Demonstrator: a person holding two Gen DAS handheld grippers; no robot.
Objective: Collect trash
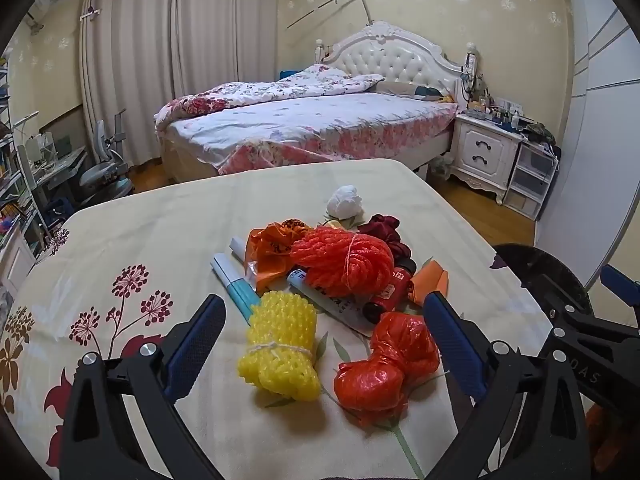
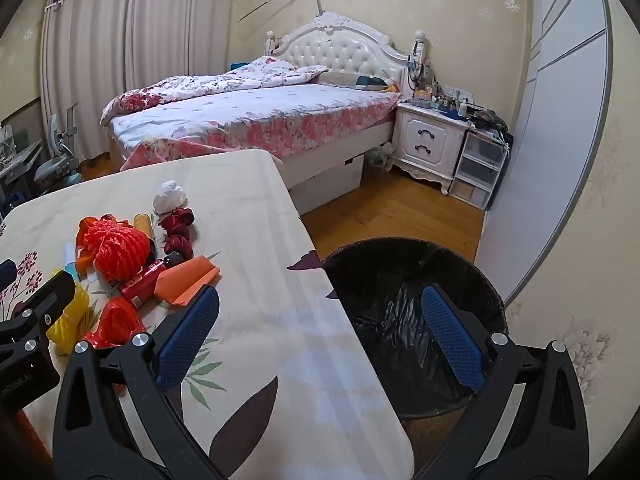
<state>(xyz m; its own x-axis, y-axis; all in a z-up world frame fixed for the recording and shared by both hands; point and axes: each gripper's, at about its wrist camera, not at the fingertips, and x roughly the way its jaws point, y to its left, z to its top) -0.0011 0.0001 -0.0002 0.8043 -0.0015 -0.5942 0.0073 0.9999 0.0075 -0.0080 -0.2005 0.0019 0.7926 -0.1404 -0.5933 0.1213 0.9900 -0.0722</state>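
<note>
A: Left wrist view: left gripper (image 1: 324, 340) spread wide, nothing held. Yellow bumpy foam-net bundle tied with white string (image 1: 280, 346) sits between its blue pads, crumpled red plastic bag (image 1: 386, 364) beside it, just inside the right-hand finger.

B: Beyond the fingertips?

A: Rest of the pile on the cream floral-print tablecloth (image 1: 160, 232): orange-red mesh ball (image 1: 344, 262), small red bottle with black cap (image 1: 390, 292), folded orange paper (image 1: 430, 280), white crumpled tissue (image 1: 344, 201) farthest out.

B: Right wrist view?

A: Right gripper (image 2: 320, 330) also wide, empty, straddling the table edge. Round bin lined with a black plastic bag (image 2: 384, 280) on the floor, under its right-hand finger. Trash pile off to its left.
</note>
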